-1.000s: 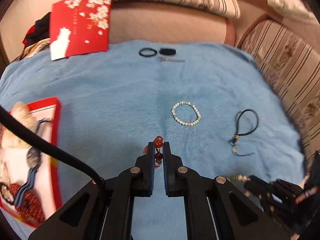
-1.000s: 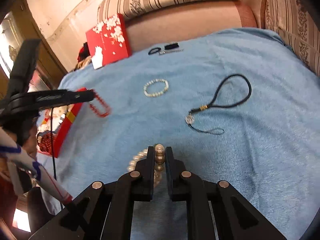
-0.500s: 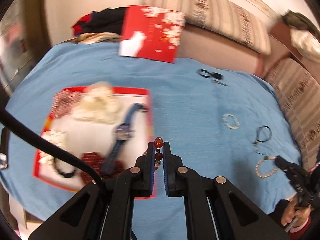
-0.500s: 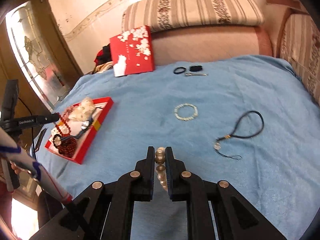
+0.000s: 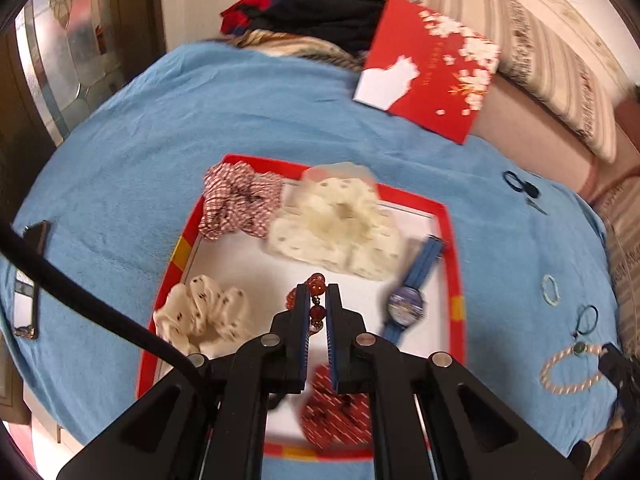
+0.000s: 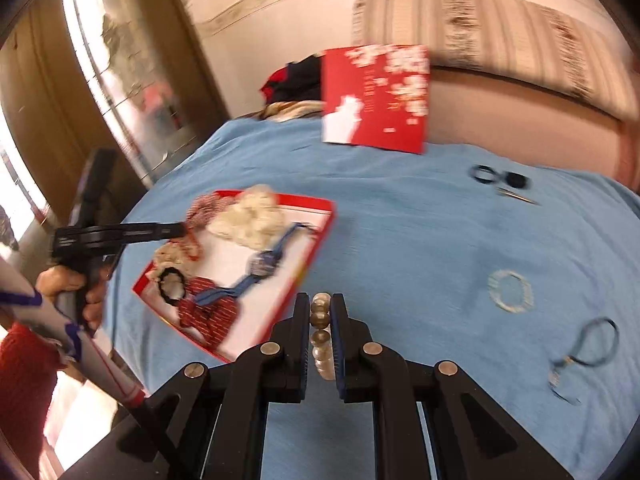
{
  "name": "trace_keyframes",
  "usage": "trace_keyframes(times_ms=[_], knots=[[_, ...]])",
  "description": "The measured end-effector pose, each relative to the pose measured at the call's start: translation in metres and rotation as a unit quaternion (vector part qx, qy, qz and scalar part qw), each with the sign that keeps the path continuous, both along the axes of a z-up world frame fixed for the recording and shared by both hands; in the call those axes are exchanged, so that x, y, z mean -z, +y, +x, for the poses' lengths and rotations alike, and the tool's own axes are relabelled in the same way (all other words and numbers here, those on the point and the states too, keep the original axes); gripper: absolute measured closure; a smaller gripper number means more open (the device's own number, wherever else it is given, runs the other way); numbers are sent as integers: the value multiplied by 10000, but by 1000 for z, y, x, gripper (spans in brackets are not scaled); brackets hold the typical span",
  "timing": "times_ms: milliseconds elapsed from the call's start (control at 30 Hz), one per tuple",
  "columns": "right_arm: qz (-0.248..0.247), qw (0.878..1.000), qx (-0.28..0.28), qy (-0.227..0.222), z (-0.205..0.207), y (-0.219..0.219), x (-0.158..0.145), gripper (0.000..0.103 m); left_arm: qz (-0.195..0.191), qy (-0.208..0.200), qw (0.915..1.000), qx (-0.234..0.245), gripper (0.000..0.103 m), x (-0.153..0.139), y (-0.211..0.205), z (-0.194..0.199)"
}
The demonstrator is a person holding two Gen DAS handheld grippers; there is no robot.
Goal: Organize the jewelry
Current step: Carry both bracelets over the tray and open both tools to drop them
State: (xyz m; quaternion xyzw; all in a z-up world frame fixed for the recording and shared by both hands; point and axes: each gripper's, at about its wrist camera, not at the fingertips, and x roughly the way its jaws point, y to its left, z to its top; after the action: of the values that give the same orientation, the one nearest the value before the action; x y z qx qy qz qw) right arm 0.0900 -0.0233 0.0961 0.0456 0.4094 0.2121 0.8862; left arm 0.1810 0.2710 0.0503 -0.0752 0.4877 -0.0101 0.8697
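Observation:
My left gripper is shut on a red bead bracelet and holds it over the white floor of the red tray. The tray holds several scrunchies and a blue watch. My right gripper is shut on a pearl bracelet, which hangs between its fingers above the blue cloth, right of the tray. In the right wrist view the left gripper reaches over the tray from the left. The pearl bracelet also shows at the lower right of the left wrist view.
A pale bead bracelet and a black cord charm lie on the blue cloth at the right. Black hair ties and a clip lie further back. A red box lid leans on the sofa. A phone lies at the left.
Both grippers have swung left toward the tray. My left gripper now holds the red bracelet over the tray's middle. My right gripper has brought the pearl bracelet closer to the tray's right edge.

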Motion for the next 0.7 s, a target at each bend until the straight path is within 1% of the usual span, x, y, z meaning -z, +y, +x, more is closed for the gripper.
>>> trace_keyframes(times_ms=[100,200,267,333,433,467,533,633,700], knots=[[33,9994,-318,148,20,44,7,92,-42,153,9998,-134,96,18,15,16],[87,9981,-525,313,37,82,16,92,-146,243,9994,-216,96,30,26,25],[228,9968,-641,431,48,102,23,92,-117,268,9994,-211,96,36,31,32],[454,9948,-694,588,57,117,33,92,-9,308,9994,-181,96,43,33,37],[438,9936,-639,820,69,125,54,92,133,382,9990,-182,96,51,36,44],[377,9931,-588,944,74,124,65,92,136,390,9990,-182,96,54,37,45],[220,9931,-476,1050,79,120,78,92,104,385,9990,-192,96,56,40,48],[-80,9937,-395,1046,83,114,89,92,93,363,9992,-171,96,59,40,50],[-321,9940,-395,963,81,113,91,92,127,353,9991,-184,96,61,39,50]])
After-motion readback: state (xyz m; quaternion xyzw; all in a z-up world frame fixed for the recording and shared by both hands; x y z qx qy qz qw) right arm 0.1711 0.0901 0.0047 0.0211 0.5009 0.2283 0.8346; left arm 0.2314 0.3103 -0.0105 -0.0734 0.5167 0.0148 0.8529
